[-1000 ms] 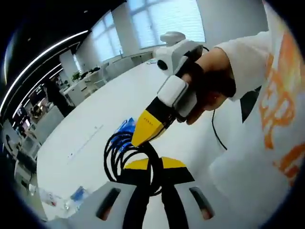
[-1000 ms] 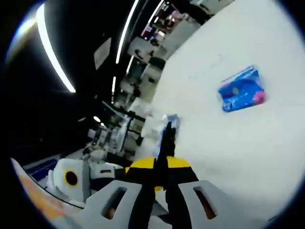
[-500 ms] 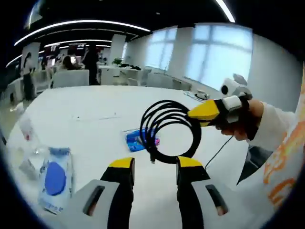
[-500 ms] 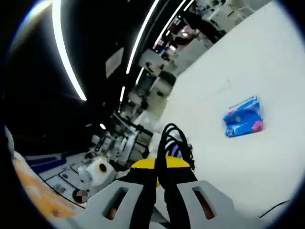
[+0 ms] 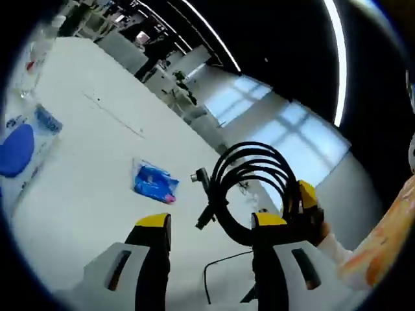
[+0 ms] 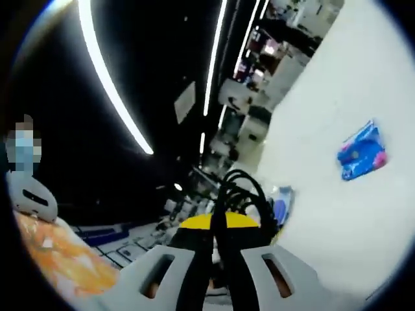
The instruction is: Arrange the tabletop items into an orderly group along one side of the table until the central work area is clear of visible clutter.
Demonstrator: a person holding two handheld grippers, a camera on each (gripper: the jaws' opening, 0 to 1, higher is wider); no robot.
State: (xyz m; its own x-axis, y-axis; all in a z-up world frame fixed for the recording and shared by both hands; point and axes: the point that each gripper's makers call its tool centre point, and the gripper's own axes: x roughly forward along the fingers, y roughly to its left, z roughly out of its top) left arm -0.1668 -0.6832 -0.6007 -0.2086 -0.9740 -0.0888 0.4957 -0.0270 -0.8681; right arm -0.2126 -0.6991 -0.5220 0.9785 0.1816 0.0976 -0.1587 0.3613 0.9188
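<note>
A black coiled cable [image 5: 249, 184] hangs in the air above the white table [image 5: 97, 168], with my right gripper [image 5: 305, 202] shut on its right side. In the right gripper view the coil [image 6: 245, 193] rises from between the closed yellow tips of my right gripper [image 6: 217, 223]. My left gripper [image 5: 212, 223] stands open just below the coil, with nothing between its jaws. A small blue packet [image 5: 154, 183] lies on the table beyond the coil, also seen far right as the blue packet [image 6: 362, 152].
A blue-and-white pack [image 5: 19, 139] lies at the table's left side, and the same pack [image 6: 282, 204] sits behind the coil in the right gripper view. A thin black cord [image 5: 217, 278] trails over the near table edge. Office desks stand beyond the table.
My left gripper opened and let go of the coil one second ago; the right gripper keeps hold of it. Both views have since tilted with the hands.
</note>
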